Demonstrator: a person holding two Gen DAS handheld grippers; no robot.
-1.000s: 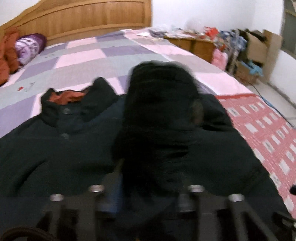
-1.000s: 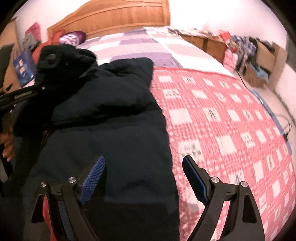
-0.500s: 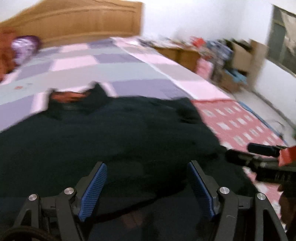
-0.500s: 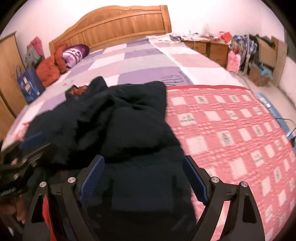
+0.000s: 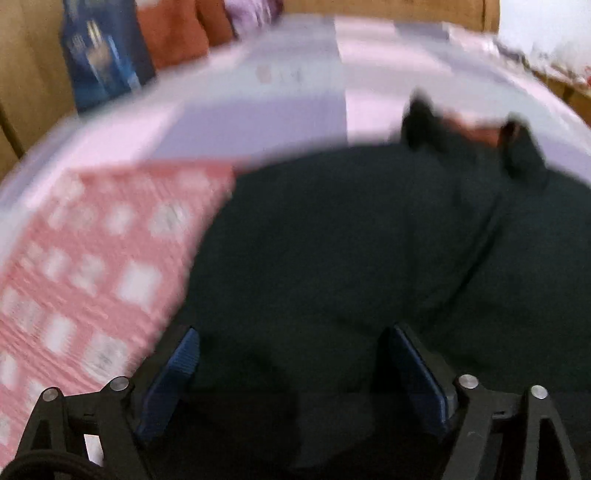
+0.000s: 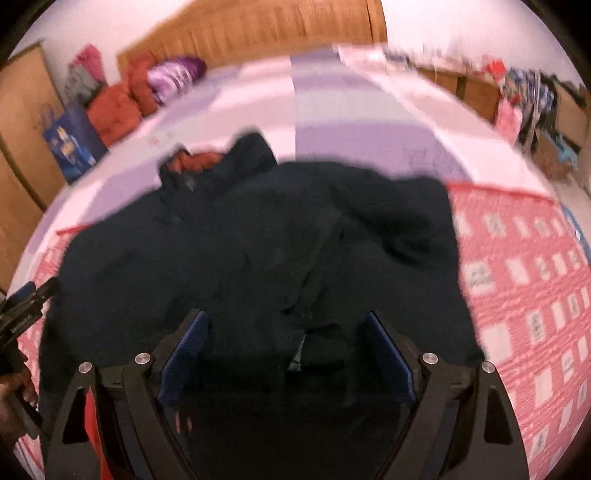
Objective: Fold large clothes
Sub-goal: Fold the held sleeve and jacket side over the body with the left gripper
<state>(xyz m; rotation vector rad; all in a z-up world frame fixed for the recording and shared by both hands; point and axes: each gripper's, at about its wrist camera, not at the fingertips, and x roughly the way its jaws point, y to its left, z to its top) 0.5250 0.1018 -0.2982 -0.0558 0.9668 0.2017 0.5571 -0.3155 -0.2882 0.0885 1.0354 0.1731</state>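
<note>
Left tool (image 5: pixel 291 363): jaws wide, having just been opening, nothing gripped between the blue pads (image 5: pixel 173 373); it hung over the near left part of the coat. In the right wrist view the same tool showed at the left edge, carried by a hand (image 6: pixel 11 398).

Right tool (image 6: pixel 286 356): jaws wide, blue pads (image 6: pixel 186 354) clear of the cloth, poised above the coat's near middle.

Dark coat (image 6: pixel 258 251): a large, padded garment lying flat on the bed, collar end away from the tools, with an orange lining (image 6: pixel 199 160) showing at the collar. A fold of sleeve (image 6: pixel 399 218) lay bunched across its right side.

Red patterned blanket (image 6: pixel 524 273): spread under the lower part of the coat and showing on both sides of it.

Checked bedsheet (image 6: pixel 332 110): pale pink, lilac and grey squares, covering the bed beyond the coat.

Wooden headboard (image 6: pixel 258 29): at the far end of the bed.

Purple pillow (image 6: pixel 173 75) and orange-red garment (image 6: pixel 118 107): piled at the far left corner of the bed, touching one another.

Blue bag (image 6: pixel 72 142): beside the bed on the left, by a wooden cabinet (image 6: pixel 18 122).

Clutter of boxes and clothes (image 6: pixel 535 99): along the right wall, blurred.
</note>
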